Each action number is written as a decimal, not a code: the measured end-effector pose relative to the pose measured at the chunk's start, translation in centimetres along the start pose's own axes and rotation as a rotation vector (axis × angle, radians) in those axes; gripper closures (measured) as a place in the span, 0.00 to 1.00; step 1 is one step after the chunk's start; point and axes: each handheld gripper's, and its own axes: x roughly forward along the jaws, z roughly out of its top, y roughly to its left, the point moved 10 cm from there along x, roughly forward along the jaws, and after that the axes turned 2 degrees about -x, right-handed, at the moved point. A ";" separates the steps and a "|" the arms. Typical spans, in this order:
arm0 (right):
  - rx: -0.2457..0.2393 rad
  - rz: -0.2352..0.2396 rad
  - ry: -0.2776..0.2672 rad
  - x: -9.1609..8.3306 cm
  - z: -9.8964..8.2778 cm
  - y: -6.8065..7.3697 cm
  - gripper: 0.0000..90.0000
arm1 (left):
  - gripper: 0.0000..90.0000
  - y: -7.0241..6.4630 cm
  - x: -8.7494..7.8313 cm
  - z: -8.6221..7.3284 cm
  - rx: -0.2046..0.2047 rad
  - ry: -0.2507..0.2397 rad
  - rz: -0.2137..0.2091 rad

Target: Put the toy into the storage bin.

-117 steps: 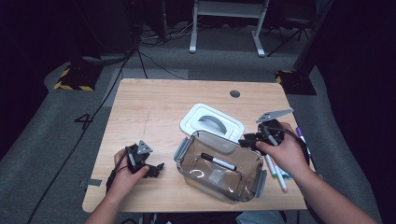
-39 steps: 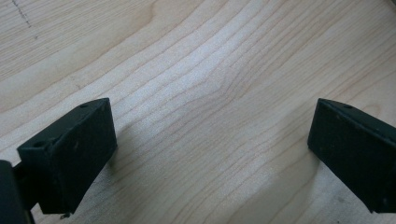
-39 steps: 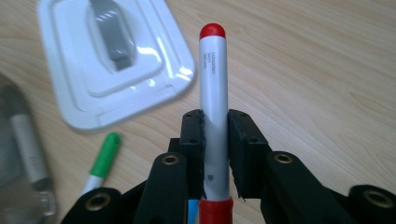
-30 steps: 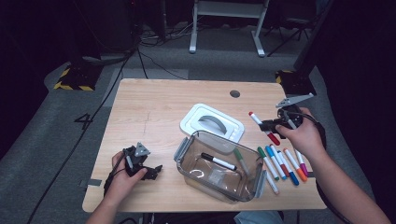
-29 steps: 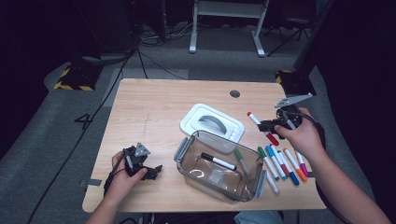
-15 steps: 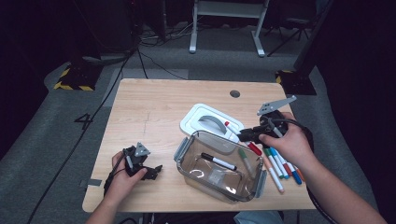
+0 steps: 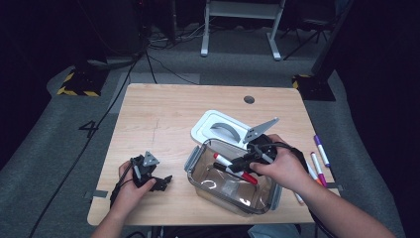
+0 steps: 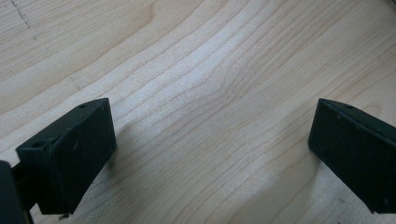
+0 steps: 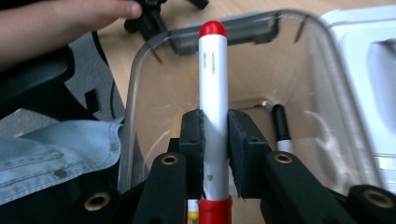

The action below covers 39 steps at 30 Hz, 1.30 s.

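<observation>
Right tongs (image 7: 237, 163) level over clear container (image 7: 198, 156), clamping red marker (image 9: 213, 93); left tongs (image 8: 210, 149) wide.

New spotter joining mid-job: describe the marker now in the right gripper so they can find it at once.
Find the clear tub beside the white lid. Over it, the right gripper clamps a white marker with red ends. The marker in the tub is black-capped and lies loose.

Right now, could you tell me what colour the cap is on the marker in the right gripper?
Red, clearest in the right gripper view: marker.
</observation>
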 end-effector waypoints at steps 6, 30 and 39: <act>-0.008 0.044 0.056 2.6 -0.5 1.1 0.86 | 0.01 0.0 0.0 0.0 0.000 0.000 0.000; 0.049 0.081 0.281 9.8 -4.3 0.0 0.86 | 0.01 0.0 0.0 0.0 0.000 0.000 0.001; 0.074 0.116 0.323 11.0 -5.3 0.4 0.86 | 0.01 0.0 0.0 0.0 0.000 0.000 0.001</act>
